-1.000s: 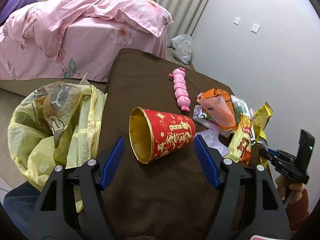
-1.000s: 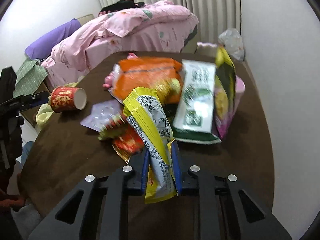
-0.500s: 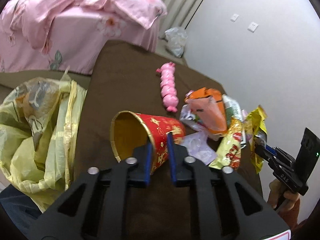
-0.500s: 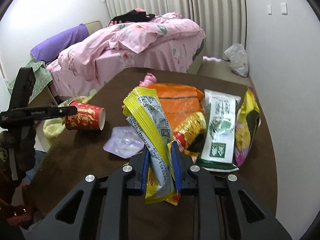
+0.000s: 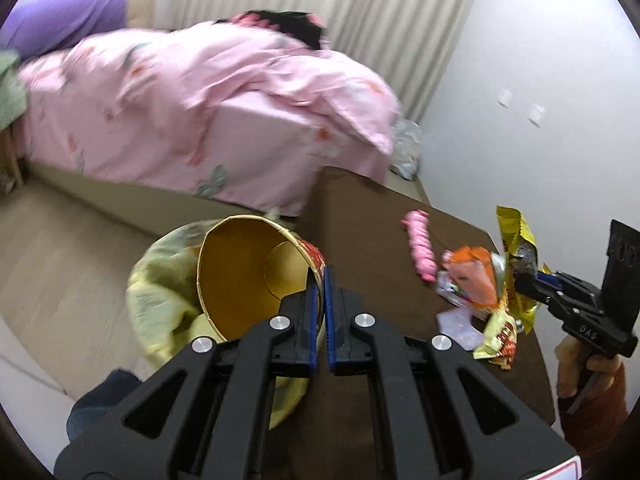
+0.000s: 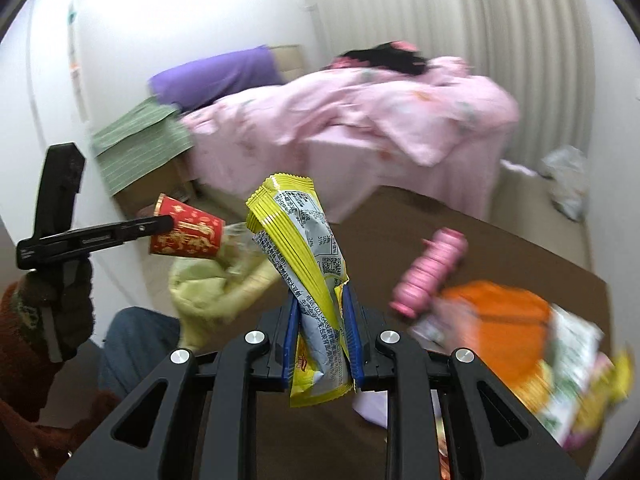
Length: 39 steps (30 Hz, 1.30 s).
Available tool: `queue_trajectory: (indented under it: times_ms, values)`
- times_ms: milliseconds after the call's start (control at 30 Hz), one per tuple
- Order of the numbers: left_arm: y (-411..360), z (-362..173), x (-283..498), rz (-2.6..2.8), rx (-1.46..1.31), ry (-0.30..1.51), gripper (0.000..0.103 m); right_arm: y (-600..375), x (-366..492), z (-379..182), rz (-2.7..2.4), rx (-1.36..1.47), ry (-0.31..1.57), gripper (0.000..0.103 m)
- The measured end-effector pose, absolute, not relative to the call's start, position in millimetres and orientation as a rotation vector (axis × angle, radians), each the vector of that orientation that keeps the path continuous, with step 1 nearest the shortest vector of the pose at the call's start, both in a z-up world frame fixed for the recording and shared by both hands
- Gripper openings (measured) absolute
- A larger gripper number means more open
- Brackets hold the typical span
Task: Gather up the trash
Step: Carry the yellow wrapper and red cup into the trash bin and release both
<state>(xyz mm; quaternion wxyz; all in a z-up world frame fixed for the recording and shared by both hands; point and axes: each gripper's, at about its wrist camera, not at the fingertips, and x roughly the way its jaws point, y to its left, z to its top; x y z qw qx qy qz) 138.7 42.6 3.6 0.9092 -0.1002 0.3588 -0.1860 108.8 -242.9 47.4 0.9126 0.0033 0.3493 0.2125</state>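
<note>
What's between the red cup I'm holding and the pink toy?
Only bare brown table, seen in the left wrist view between red cup and pink toy.

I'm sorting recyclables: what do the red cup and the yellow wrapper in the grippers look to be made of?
Red cup: apparently paper, since the thin wall pinches flat between the pads; printed red outside, shiny gold lining inside.
Yellow wrapper: likely plastic film, glossy, with crimped zigzag end seals, creasing softly; a foil lining cannot be ruled out.
</note>
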Motion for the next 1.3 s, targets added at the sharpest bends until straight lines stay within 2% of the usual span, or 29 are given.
queue_trajectory:
  times_ms: [167,400,500,667,1067,1233,1300]
  values:
    - [76,-31,158,-0.357,-0.281,0.81,0.003,-178,170,30,0.604,0.02,0.81,0.021]
    - [77,-87,183,-0.33,-0.232,0.933,0.003,-94,259,-19,0.771,0.044,1.002,0.021]
    - [80,-103,190,-0.302,-0.181,0.952,0.003,-67,282,-54,0.758,-0.027,1.124,0.021]
    - [82,-124,204,-0.288,-0.179,0.983,0.003,-50,298,-95,0.699,-0.184,1.223,0.021]
    - [84,-125,210,-0.296,-0.171,0.961,0.004,-53,293,-101,0.738,-0.232,1.188,0.023]
    - [90,-109,198,-0.266,-0.162,0.931,0.02,-55,288,-93,0.718,-0.202,1.162,0.031]
    - [92,-102,196,-0.25,-0.157,0.921,0.022,-55,285,-91,0.715,-0.198,1.159,0.033]
